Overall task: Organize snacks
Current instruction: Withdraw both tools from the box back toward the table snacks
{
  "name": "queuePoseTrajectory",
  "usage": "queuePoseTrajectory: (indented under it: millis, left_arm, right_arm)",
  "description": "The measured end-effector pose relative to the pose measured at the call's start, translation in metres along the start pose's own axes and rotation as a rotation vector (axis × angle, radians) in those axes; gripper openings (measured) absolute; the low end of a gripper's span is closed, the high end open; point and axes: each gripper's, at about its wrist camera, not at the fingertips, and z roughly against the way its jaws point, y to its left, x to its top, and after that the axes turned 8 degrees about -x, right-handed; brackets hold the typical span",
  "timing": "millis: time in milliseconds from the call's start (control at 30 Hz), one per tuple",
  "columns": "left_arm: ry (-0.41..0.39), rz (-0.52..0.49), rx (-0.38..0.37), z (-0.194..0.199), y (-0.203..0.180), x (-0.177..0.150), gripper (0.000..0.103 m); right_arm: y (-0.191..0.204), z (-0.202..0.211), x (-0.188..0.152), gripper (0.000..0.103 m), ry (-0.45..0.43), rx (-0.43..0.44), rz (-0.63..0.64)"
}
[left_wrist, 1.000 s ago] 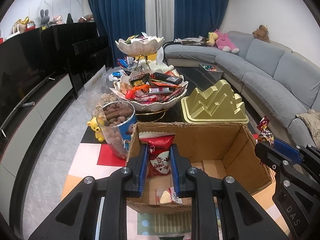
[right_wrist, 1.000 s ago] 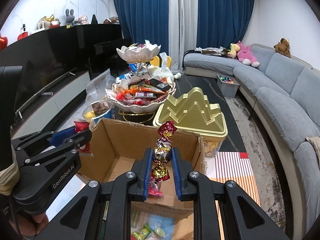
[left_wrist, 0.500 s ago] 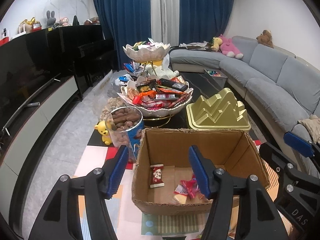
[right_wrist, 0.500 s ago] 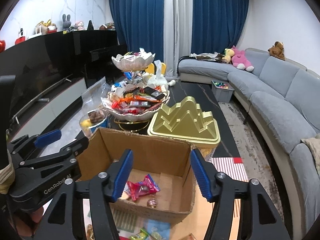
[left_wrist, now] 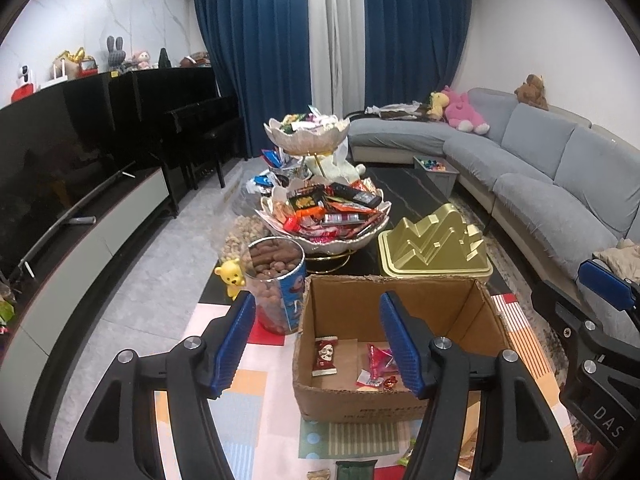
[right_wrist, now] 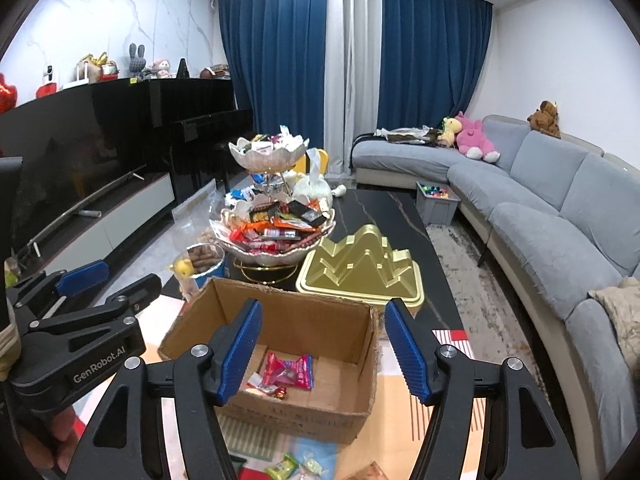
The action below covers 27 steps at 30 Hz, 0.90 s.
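An open cardboard box (left_wrist: 360, 404) (right_wrist: 300, 416) stands on the patterned mat just ahead of both grippers. On its floor lie a small red packet (left_wrist: 325, 354), a pink wrapper (left_wrist: 378, 360) (right_wrist: 290, 368) and a foil candy (right_wrist: 280, 392). My left gripper (left_wrist: 318, 304) hangs open above the box's near side, nothing between its blue pads. My right gripper (right_wrist: 323, 312) is open too and empty, above the same box. Each gripper shows at the edge of the other's view.
Behind the box stand a two-tier bowl heaped with snacks (left_wrist: 324, 220), a gold mountain-shaped tin (left_wrist: 434, 246), a tub of brown snacks (left_wrist: 276, 276) and a yellow bear figure (left_wrist: 230, 276). Loose snack packets (right_wrist: 282, 466) lie on the mat in front. A grey sofa (right_wrist: 540, 220) runs along the right.
Both grippers opened and let go: the red packet from the left and the twisted foil candy from the right now lie in the box. Both grippers have risen and drawn back.
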Motion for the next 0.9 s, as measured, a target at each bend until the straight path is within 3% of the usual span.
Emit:
queuePoseTrajectory:
  millis: [900]
  left_arm:
    - [-0.022,0.003,0.027,0.062,0.006,-0.028,0.063]
  right_arm:
    - [0.004,0.056,-0.021,0.065,-0.021,-0.001,0.007]
